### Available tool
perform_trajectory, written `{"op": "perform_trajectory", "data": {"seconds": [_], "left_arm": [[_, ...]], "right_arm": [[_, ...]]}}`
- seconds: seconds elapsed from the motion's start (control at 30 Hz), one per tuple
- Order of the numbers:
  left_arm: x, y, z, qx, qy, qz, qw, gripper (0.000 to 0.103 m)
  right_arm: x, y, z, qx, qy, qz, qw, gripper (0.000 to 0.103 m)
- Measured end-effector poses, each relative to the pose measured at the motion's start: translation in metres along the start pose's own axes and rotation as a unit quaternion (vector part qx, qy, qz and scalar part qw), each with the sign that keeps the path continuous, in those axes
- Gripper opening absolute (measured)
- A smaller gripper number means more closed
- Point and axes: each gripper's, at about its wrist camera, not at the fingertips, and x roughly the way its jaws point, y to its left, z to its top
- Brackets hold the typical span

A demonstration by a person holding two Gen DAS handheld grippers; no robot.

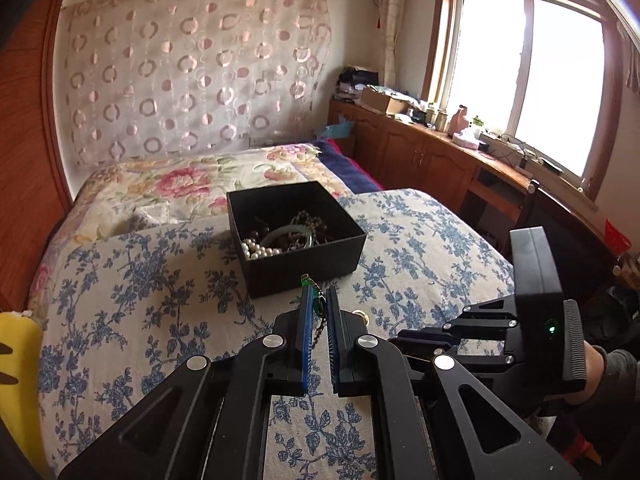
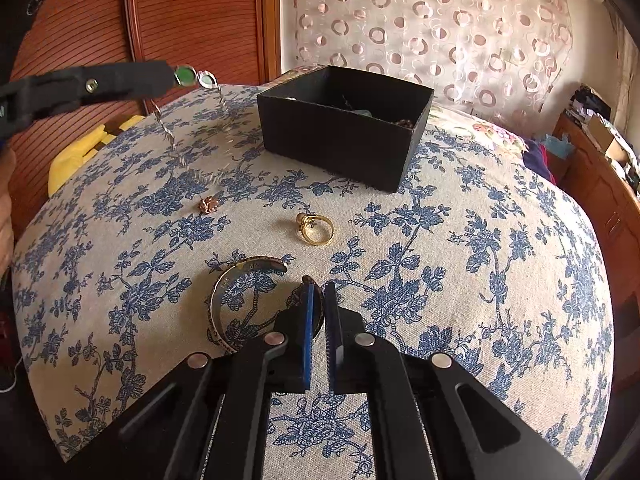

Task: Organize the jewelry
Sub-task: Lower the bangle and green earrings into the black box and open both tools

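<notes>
1. Left wrist view: left gripper [image 1: 318,300], jaws clamped on a green-stone chain necklace [image 1: 319,307]; a green stone shows above the fingertips and the chain hangs down between the blue pads; the piece is lifted clear of the cloth.
2. Same view: black box [image 1: 298,236], open-topped, resting on the blue-flowered bedspread [image 1: 132,280] just beyond the fingertips; inside lie a string of white pearls [image 1: 258,250], a pale green bangle [image 1: 286,232] and dark beads, tangled together.
3. Same view: right gripper's body [image 1: 536,300] at the right edge, a hand [image 1: 596,372] in a grey sleeve behind it; its fingertips are not visible from here; a pink-flowered quilt [image 1: 180,184] lies behind the box; a wooden cabinet [image 1: 420,152] stands under the window.
4. Right wrist view: right gripper [image 2: 318,292], jaws drawn together with only a narrow slit between the pads; whether they pinch the rim of the patterned bangle [image 2: 224,304] cannot be told; the bangle lies on the bedspread [image 2: 480,280], its near side passing under the left finger.
5. Same view: gold ring [image 2: 316,228] on the cloth between bangle and black box [image 2: 344,136]; small coppery ornament [image 2: 208,205] left of the ring, apart from it.
6. Same view: left gripper [image 2: 160,76] at upper left, holding the necklace [image 2: 192,76] aloft; two green stones at its tip; chain trailing down, blurred, toward the cloth.
</notes>
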Motion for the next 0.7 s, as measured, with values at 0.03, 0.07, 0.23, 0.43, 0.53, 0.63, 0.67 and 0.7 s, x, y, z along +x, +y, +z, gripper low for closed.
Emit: {"op": "perform_trajectory", "data": {"seconds": [0.03,0.07,0.23,0.43,0.53,0.63,0.67,0.7], "left_arm": [[-0.002,-0.001,0.002,0.002,-0.003,0.0,1.0,0.006],[-0.003,-0.002,0.003,0.004,-0.005,0.001,1.0,0.006],[-0.004,-0.003,0.008,0.01,-0.008,0.009,0.9999,0.006],[0.002,0.001,0.016,0.015,-0.007,0.02,0.9996,0.006],[0.006,0.004,0.023,0.018,-0.008,0.027,0.9995,0.006],[0.009,0.007,0.03,0.02,-0.01,0.033,0.9992,0.006],[0.01,0.008,0.033,0.021,-0.01,0.034,0.9991,0.006],[0.011,0.007,0.034,0.022,-0.01,0.035,0.9991,0.006]], "right_arm": [[0.0,0.0,0.0,0.001,-0.002,0.0,1.0,0.006],[-0.001,0.0,0.0,0.002,-0.004,0.0,1.0,0.006],[-0.006,-0.001,0.004,0.003,-0.016,-0.003,1.0,0.005],[-0.016,-0.004,0.021,-0.001,-0.035,-0.014,0.999,0.005],[-0.019,-0.008,0.038,-0.005,-0.047,-0.021,0.999,0.005],[-0.02,-0.014,0.058,-0.01,-0.062,-0.032,0.998,0.005],[-0.02,-0.018,0.066,-0.009,-0.068,-0.034,0.997,0.005],[-0.02,-0.02,0.071,-0.008,-0.071,-0.036,0.997,0.005]]}}
